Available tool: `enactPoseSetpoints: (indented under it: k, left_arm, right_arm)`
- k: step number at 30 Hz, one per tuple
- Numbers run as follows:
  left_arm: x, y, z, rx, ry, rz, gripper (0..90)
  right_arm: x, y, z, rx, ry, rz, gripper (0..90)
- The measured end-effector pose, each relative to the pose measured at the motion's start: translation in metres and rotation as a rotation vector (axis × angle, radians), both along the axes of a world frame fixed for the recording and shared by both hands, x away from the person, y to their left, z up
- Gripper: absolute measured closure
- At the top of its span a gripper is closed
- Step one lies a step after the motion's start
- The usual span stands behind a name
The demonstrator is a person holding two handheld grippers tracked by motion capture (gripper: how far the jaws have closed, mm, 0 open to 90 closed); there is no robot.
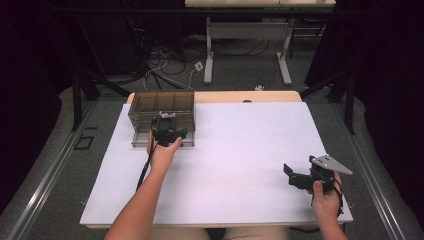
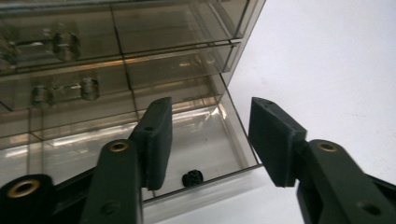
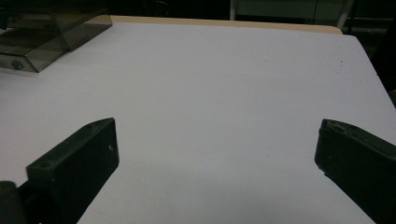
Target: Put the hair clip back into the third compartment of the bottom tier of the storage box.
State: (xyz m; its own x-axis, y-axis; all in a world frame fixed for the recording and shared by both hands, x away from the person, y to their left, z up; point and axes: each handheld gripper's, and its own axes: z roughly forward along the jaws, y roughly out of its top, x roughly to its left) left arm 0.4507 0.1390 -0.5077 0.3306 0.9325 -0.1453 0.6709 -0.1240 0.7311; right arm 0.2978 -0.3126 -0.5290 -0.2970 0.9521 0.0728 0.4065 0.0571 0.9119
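A smoky clear plastic drawer cabinet (image 1: 161, 106) stands at the back left of the white table top (image 1: 235, 145). My left gripper (image 1: 168, 131) hovers at its front, held by a hand. In the left gripper view the bottom drawer (image 2: 236, 140) is pulled out, and a small black part (image 2: 192, 178) lies on its floor near the front wall. The left gripper (image 2: 210, 140) is open above that drawer with nothing between its pads. My right gripper (image 1: 290, 176) rests low at the front right, and the right gripper view shows this gripper (image 3: 217, 158) wide open over bare table.
The upper drawers (image 2: 65, 44) hold small metal pieces. The cabinet (image 3: 44, 32) sits far to the left in the right gripper view. A wooden table edge (image 1: 250, 96) runs behind the white sheet. Cables and table legs fill the floor beyond.
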Motion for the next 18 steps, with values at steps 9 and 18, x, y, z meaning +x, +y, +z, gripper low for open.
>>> enactPoseSetpoints:
  k: [9,18]
  left_arm:
    - [-0.0002,0.0036,0.0026,0.001,-0.016,0.013,37.0]
    - [-0.0043,0.0062,0.0078,-0.008,-0.044,-0.014,30.1]
  right_arm:
    - [0.0001,0.0,0.0,-0.002,-0.001,0.001,0.0]
    - [-0.0004,-0.0001,0.0006,-0.005,0.002,-0.001,0.0]
